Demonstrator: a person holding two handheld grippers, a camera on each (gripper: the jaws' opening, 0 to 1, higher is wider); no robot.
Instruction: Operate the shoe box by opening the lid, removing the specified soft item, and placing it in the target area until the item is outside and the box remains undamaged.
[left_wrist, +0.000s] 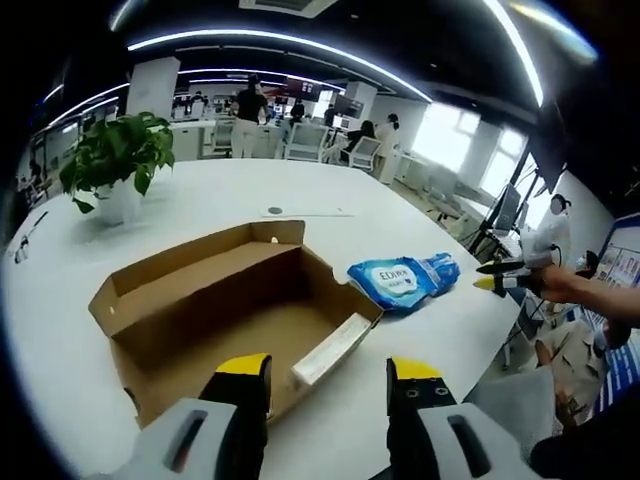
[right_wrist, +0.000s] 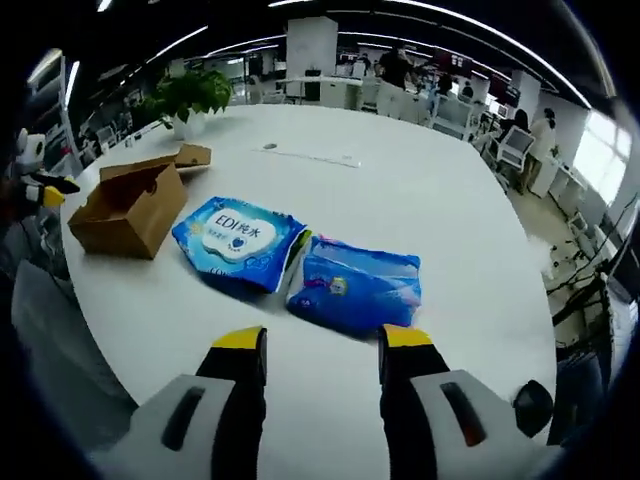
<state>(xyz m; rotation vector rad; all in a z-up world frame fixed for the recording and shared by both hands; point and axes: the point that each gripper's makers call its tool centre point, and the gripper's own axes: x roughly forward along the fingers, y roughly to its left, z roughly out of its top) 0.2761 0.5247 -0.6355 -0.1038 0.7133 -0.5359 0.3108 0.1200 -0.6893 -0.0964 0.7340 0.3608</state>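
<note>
Hovering above the white tabletop (left_wrist: 80, 300), the left claw (left_wrist: 328, 380) had its two yellow-tipped jaws spread apart, with nothing between them. Just beyond its jaws sat the brown cardboard shoe box (left_wrist: 215, 310), open at the top, its lid flap (left_wrist: 195, 262) folded back on the far side. A pale, flat strip (left_wrist: 330, 350) lay inside the box against the wall nearest the claw. Just beside the box, on its right, a blue wipes packet (left_wrist: 392, 282) rested on the tabletop, outside the box. Beyond that packet, the right claw (left_wrist: 500, 275) came in from the right edge, held by a person's hand (left_wrist: 565, 285).

In the right gripper view, the right claw (right_wrist: 312, 350) also had its jaws parted and gripped nothing. Directly past its jaws lay a darker blue packet (right_wrist: 355, 285), touching the blue wipes packet (right_wrist: 238, 240) at its left. The shoe box (right_wrist: 128, 212) stood just left of both packets. A potted plant (right_wrist: 185, 100) stood well beyond the box, near the tabletop's far edge (right_wrist: 420, 190).
</note>
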